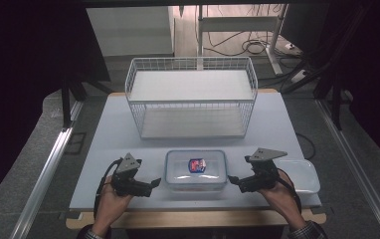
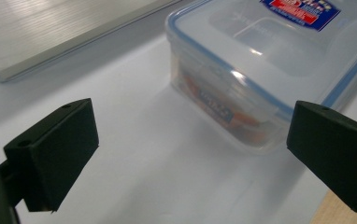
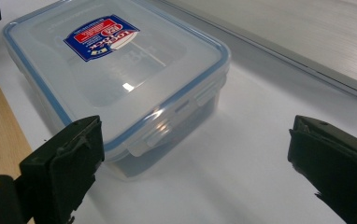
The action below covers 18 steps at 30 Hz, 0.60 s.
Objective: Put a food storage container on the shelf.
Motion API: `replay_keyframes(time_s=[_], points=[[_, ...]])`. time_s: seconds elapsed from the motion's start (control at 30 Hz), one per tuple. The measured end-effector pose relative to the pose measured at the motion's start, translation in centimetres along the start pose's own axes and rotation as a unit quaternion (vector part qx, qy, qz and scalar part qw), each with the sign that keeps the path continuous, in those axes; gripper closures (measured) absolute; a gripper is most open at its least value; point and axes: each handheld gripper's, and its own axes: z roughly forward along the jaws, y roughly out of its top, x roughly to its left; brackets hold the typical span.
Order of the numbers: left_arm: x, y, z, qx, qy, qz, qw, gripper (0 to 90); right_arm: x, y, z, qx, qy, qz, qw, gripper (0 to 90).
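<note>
A matte pale desk [image 1: 108,144] is seen in a dim room. The left gripper [image 1: 154,183] is held wide, empty. Between the grippers, at the front edge, a clear lidded plastic box [image 1: 196,169] is set, blue-sealed. The right gripper [image 1: 234,180] is wide, empty. A white wire basket [image 1: 192,97] is placed behind.

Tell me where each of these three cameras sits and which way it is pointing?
High view: above the near side, looking forward and down on the table, wire basket and lidded container; both hands show, with the left gripper and right gripper.
Left gripper view: rides that gripper, looking between its open fingers at one end of the container.
Right gripper view: rides the other gripper, fingers open, facing the container's other end.
All views share the container.
</note>
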Motion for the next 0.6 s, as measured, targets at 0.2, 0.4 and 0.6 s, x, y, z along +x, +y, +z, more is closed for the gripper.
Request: replay_keyframes(time_s=[0.2, 0.4, 0.6], points=[[-0.3, 1.3, 0.8, 0.018, -0.022, 0.001, 0.9996, 2.0, 0.8, 0.7, 0.5, 0.011, -0.009, -0.016, 0.9998, 0.0], [-0.3, 2.5, 1.3, 0.017, -0.053, -0.008, 0.9984, 4.2, 0.7, 1.4, 0.6, 0.016, 0.008, 0.005, 0.9998, 1.8], [-0.7, 3.5, 2.1, 0.027, -0.054, 0.002, 0.9982, 7.9, 0.7, 1.7, 1.4, 0.033, 0.019, 0.017, 0.9991, 7.3]])
